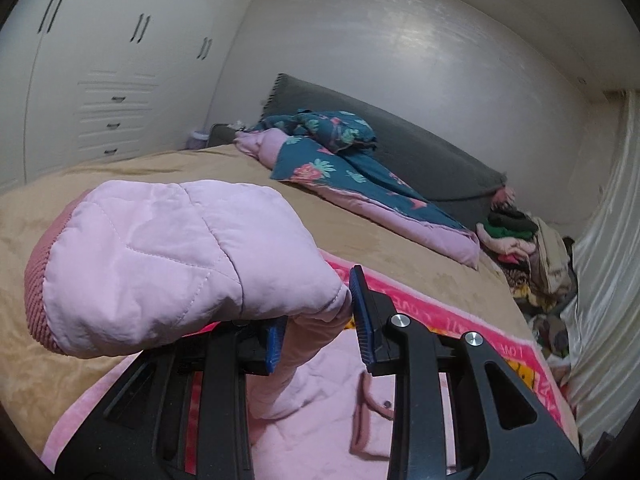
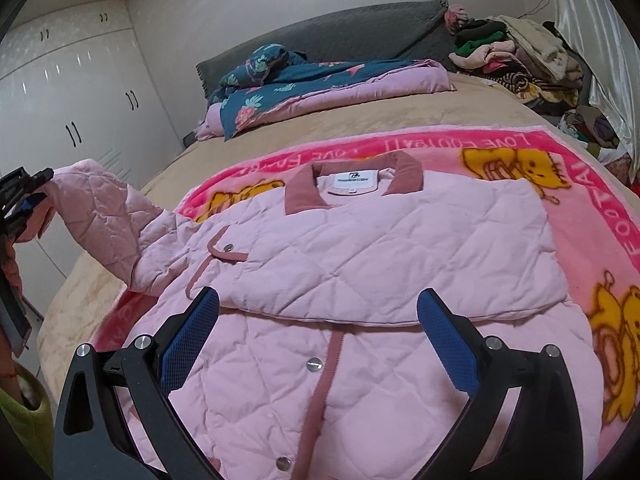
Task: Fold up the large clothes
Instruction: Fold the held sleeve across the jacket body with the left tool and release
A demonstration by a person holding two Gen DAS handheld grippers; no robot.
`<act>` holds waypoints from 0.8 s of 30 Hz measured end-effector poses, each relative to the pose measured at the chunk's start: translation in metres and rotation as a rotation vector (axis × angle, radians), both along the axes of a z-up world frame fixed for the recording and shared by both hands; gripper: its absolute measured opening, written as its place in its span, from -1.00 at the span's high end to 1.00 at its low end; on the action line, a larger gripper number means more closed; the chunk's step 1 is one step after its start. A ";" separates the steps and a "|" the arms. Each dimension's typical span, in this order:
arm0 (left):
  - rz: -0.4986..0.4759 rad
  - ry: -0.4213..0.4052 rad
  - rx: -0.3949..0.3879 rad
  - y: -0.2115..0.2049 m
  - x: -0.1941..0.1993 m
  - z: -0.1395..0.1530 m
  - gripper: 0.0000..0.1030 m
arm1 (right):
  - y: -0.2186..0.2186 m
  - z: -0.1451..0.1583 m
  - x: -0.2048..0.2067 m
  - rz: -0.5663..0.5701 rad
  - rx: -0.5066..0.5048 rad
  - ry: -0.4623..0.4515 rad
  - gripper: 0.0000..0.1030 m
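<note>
Nearest the right-hand camera, the right gripper (image 2: 318,340) hangs with its blue pads spread wide and nothing between them, just above the front of a pink quilted jacket (image 2: 360,248). The jacket lies face up on a bright pink blanket (image 2: 580,216) spread over the bed (image 2: 480,108). One sleeve is already folded across its chest, and a row of metal snaps runs down the darker pink front band.

To the left, the other sleeve (image 2: 108,216) is lifted off the bed; the left gripper (image 2: 30,196) has it pinched near the cuff. In the left-hand camera's view, the left gripper (image 1: 318,320) is pressed together on the sleeve (image 1: 160,264), whose ribbed darker cuff points away from the camera.

At the jacket's darker collar (image 2: 354,182) sits a white label, its print too small to read. The blanket's border carries upside-down lettering reading "LOVE FOOTBALL", beside yellow cartoon figures.

Further back lies a folded quilt (image 2: 304,80) with a teal floral side and a pink side. Behind it a grey headboard (image 2: 360,28) leans on the wall, with a heap of mixed clothes (image 2: 520,56) to its right. White wardrobes (image 2: 72,92) stand at the far left.
</note>
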State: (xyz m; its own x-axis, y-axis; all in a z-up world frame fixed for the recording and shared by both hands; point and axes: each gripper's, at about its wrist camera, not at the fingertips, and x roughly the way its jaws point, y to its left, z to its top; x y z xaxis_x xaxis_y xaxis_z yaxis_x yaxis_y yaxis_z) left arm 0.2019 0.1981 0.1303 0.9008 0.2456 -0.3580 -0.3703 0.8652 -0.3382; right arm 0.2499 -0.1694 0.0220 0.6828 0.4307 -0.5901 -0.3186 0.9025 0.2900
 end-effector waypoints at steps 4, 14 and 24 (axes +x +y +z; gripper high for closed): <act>-0.030 0.008 0.037 -0.024 0.005 0.006 0.58 | -0.021 0.003 -0.003 -0.018 0.027 -0.004 -0.91; -0.148 0.050 0.126 -0.091 0.026 0.010 0.62 | -0.075 0.003 -0.013 -0.077 0.091 0.003 -0.91; -0.313 0.100 0.253 -0.159 0.050 -0.007 0.64 | -0.113 -0.005 -0.019 -0.135 0.126 0.021 -0.91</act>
